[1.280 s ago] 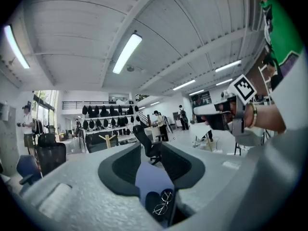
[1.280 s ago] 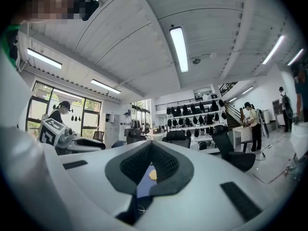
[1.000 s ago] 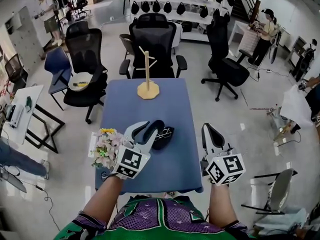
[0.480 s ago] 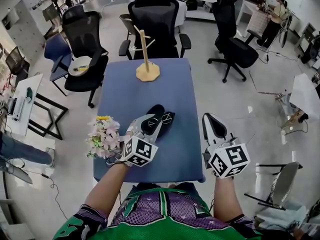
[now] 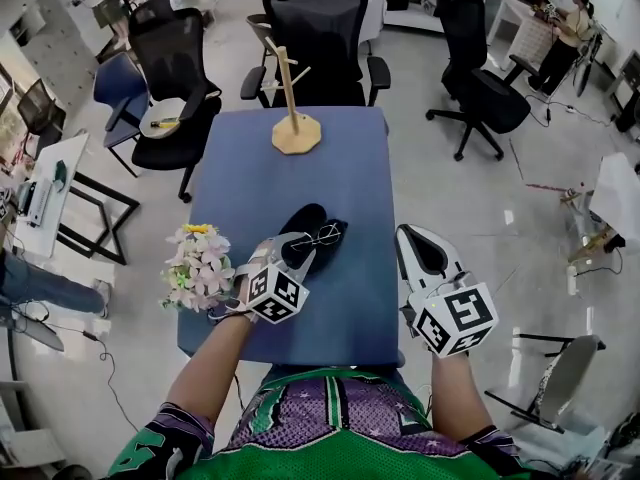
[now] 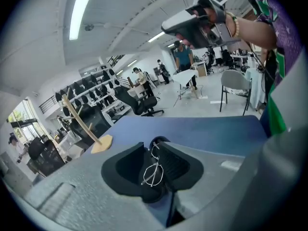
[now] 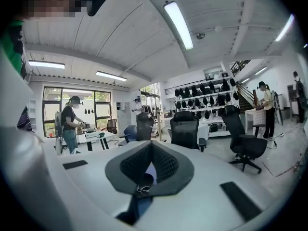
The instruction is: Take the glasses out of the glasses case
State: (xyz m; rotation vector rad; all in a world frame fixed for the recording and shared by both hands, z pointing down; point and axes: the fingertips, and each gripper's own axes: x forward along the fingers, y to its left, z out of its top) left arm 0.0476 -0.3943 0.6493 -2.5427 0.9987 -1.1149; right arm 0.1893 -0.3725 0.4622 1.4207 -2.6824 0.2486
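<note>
Right gripper (image 5: 419, 242) is nearest, just off the desk's (image 5: 340, 168) right edge; fingers a narrow slit, empty. Left gripper (image 5: 293, 245) is over the near desk; its fingers have just been closing, are apart, gripping nothing. Just past its tips, glasses (image 5: 327, 233) rest on the black case (image 5: 303, 221). Flowers (image 5: 197, 268) crowd the left edge. Bare desk runs to the wooden stand (image 5: 293, 133).

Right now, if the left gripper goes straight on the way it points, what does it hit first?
Likely the glasses on the case; depth is unclear. Jaws of the left gripper have just been closing, nothing between them yet.
</note>
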